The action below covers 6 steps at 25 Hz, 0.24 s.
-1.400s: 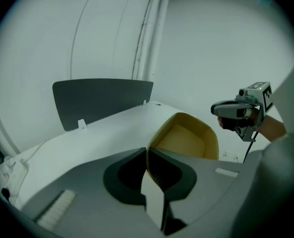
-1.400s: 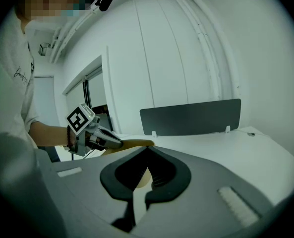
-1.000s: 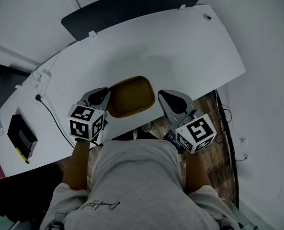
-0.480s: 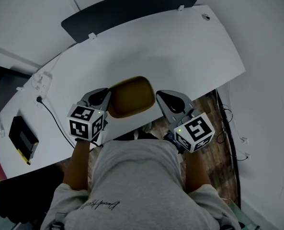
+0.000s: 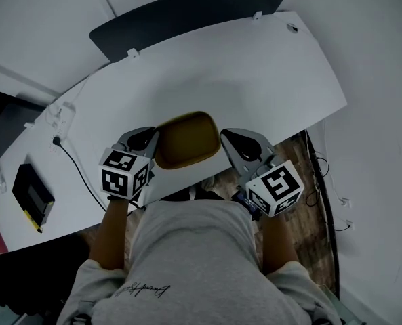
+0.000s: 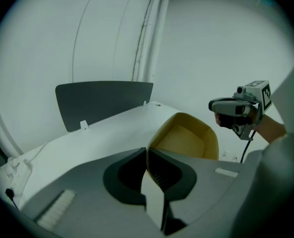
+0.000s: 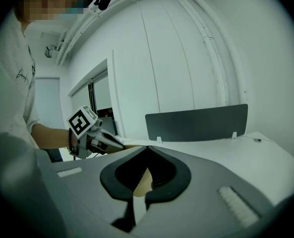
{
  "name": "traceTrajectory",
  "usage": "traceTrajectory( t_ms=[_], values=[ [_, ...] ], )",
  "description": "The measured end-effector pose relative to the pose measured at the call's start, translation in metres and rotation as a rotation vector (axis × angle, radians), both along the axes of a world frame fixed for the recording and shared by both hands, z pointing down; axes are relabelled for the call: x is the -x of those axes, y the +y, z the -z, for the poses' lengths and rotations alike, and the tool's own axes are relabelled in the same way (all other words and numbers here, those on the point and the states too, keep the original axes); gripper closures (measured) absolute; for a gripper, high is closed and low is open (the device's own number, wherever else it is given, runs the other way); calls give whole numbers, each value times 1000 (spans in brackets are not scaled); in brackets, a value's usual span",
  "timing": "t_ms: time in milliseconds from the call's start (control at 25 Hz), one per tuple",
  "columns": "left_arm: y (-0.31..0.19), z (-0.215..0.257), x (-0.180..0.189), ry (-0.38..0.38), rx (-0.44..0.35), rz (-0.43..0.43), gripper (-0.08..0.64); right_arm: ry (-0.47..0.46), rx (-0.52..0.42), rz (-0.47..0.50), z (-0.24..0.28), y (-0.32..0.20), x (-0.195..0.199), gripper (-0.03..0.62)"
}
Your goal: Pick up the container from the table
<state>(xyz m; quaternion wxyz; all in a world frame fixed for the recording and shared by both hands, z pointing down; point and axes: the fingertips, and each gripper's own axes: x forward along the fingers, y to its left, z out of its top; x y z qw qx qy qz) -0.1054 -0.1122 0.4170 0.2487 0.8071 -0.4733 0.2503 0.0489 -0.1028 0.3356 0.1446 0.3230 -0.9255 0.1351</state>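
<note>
Yellow container (image 5: 187,139) at worktop (image 5: 268,66) near edge, long axis 9-to-3. Left gripper (image 5: 151,139) clamped on 9 o'clock rim, right gripper (image 5: 225,141) clamped on 3 o'clock rim (neither nearer). Judged next: level lift, both together.

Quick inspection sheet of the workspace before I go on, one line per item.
Surface: white table.
Job's things: yellow container at the near edge, nothing seen inside.
Clutter: black device and white power strip, table's left.
Grippers: left hand-held gripper shut on the container's left rim; right hand-held gripper shut on its right rim.
Cables: black cable on the table's left; more on the floor, right.
Surroundings: dark divider panel behind the table; wooden floor.
</note>
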Motion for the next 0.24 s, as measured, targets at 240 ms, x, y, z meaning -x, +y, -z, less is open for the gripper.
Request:
traceTrajectory(
  t_ms=[240],
  values=[
    [3,-2,3,1,11,-8,540,6,-3,-2,-1,2,5,578]
  ],
)
